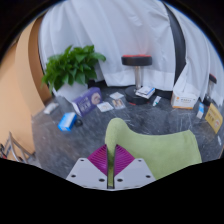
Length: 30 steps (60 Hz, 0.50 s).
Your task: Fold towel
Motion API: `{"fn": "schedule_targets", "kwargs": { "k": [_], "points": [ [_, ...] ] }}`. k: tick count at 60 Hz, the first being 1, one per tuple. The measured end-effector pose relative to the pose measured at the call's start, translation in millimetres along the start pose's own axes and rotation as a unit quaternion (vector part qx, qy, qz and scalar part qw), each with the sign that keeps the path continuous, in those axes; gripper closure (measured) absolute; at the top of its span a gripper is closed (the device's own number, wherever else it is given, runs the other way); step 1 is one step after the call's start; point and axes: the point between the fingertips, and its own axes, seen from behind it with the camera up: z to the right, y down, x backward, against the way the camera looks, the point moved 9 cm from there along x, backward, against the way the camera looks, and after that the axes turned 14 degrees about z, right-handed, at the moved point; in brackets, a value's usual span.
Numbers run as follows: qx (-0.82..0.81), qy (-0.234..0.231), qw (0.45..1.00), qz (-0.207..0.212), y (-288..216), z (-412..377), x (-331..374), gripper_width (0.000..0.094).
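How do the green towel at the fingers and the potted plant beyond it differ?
The green towel is pale yellow-green, smooth and draped right at the gripper; the potted plant is darker, leafy and upright, far beyond the fingers. The towel's edge lies between the closed pads; the plant is untouched. Both are green.

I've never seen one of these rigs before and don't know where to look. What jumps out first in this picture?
The eye lands on the light green towel, lifted just ahead of the gripper, whose two fingers press a fold of it between their magenta pads. Beyond it lies a grey table strewn with small boxes and cards. At the table's far side a leafy green plant stands before a white curtain.
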Motion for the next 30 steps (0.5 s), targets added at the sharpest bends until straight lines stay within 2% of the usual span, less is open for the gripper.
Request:
{"fn": "schedule_targets", "kwargs": {
  "k": [5, 11, 16, 24, 27, 30],
  "points": [
    [-0.085, -0.046, 0.995, 0.036, -49.1, -8.1, 24.8, 0.0879],
    [-0.128, -0.057, 0.988, 0.062, -76.4, 16.0, 36.0, 0.0878],
    [-0.124, -0.027, 0.99, 0.059, -65.4, 58.9, 31.1, 0.088],
    [-0.1, 0.045, 0.994, 0.009, -18.6, 135.2, 9.4, 0.0846],
    [-0.084, 0.066, 0.994, -0.014, -2.2, 156.3, 5.7, 0.0779],
    [-0.067, 0.086, 0.994, -0.02, 6.1, 178.2, 8.3, 0.0624]
  ]
}}
